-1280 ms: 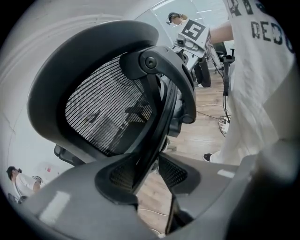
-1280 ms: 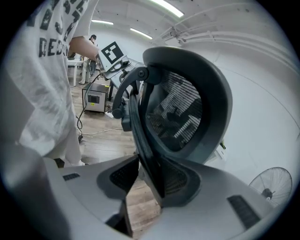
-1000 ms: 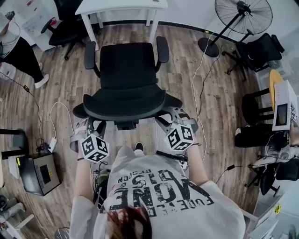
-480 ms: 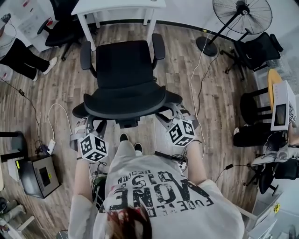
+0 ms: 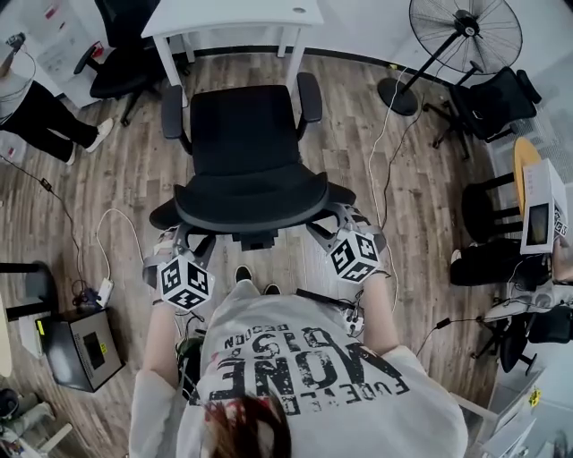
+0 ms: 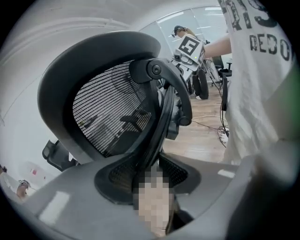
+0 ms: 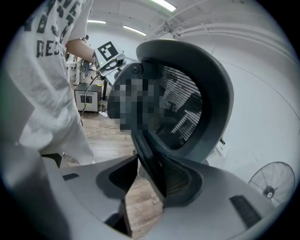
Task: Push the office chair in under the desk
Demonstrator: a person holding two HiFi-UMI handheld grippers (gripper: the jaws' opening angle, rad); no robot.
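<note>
**Head view with both gripper views.** The black mesh-backed office chair (image 5: pixel 246 152) stands on the wood-plank floor (image 5: pixel 134 179), its seat facing the white flat-topped desk (image 5: pixel 233 13) at 12 o'clock; it is near the desk but not yet beneath it. The person stands at 6 o'clock, behind the curved backrest (image 5: pixel 251 201); the left gripper (image 5: pixel 183 241) is clamped on the backrest's grey rim (image 6: pixel 161 122) at about 7 o'clock, with the rim pinched between its pads; the right gripper (image 5: pixel 324 228) appears likewise clenched on the same rim at about 5 o'clock, though a sliver of floor shows below the contact. Judged step: rolling the chair toward 12 o'clock. To do it well, push evenly through both grips so that the chair tracks straight; keep the two padded armrests (image 5: pixel 170 112) centred between the desk's white legs (image 5: pixel 168 58), whose gap looks scarcely wider than the chair; hold both clamps firm, since a slip along the smooth rim would let the chair yaw; mind the white cable (image 5: pixel 372 148) lying at 3 o'clock.
</note>
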